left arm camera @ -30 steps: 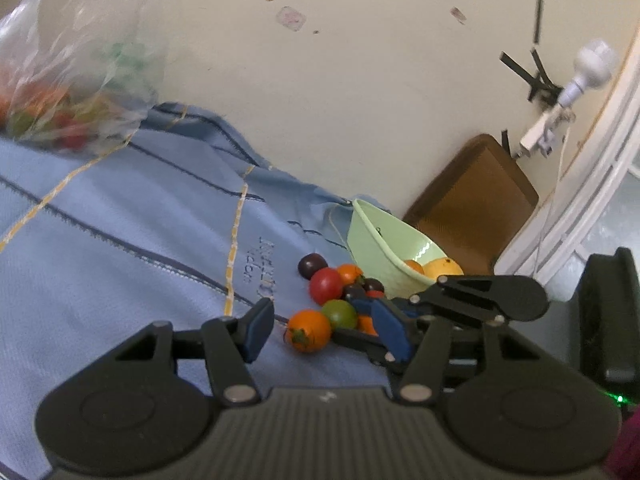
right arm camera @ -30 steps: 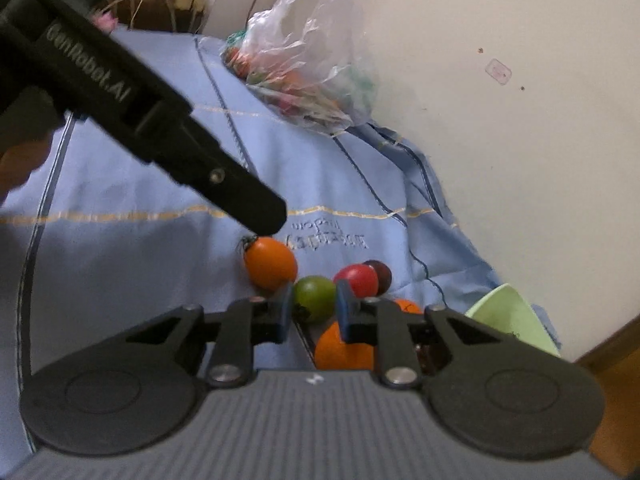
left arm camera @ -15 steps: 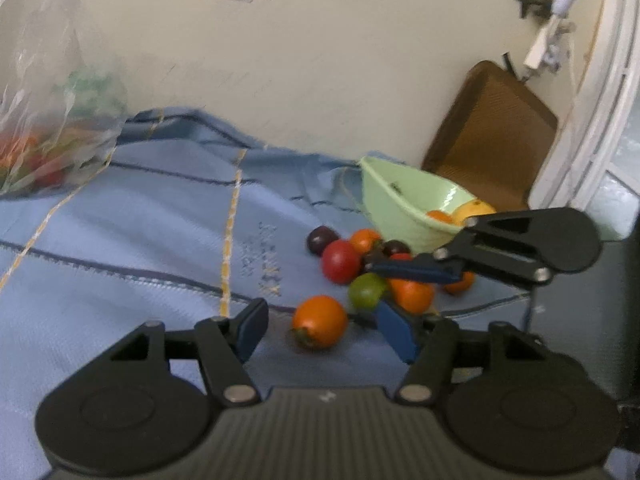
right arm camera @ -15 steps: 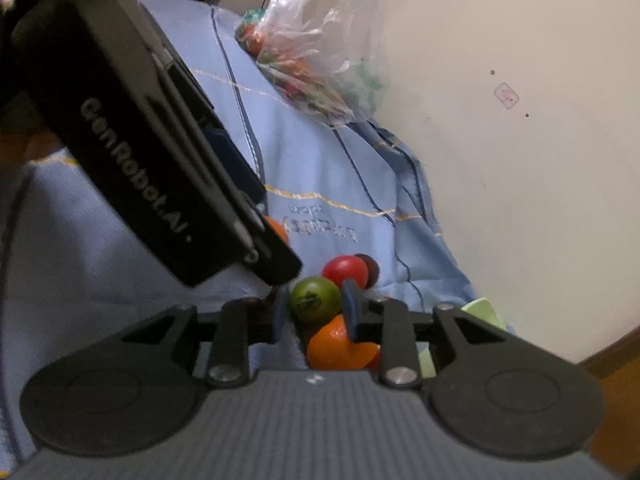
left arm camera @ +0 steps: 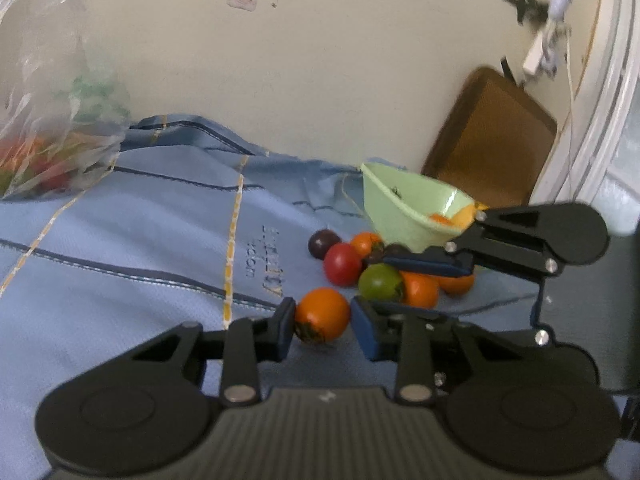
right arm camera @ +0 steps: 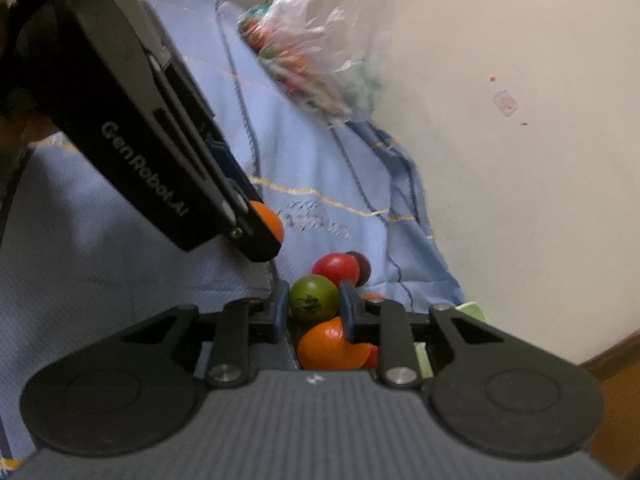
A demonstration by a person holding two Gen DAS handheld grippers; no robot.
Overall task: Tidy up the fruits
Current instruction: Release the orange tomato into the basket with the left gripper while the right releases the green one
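Fruits lie clustered on the blue cloth [left arm camera: 120, 280] beside the green bowl [left arm camera: 400, 208] — my left fingers [left arm camera: 322, 326] have just closed onto the orange tomato [left arm camera: 322, 314], my right fingers [right arm camera: 314, 306] closing on the green tomato [right arm camera: 314, 298].

White lettering reading "GenRobot.AI" runs along the black side of the left gripper [right arm camera: 256, 236], seen from the right wrist camera. The blue cloth [left arm camera: 120, 248] carries a small embroidered mark in darker thread near its yellow stripe; in the left wrist view its letters lie sideways and are too blurred to make out, and in the right wrist view the same mark is only a smear of stitches. Nothing else bears readable writing.
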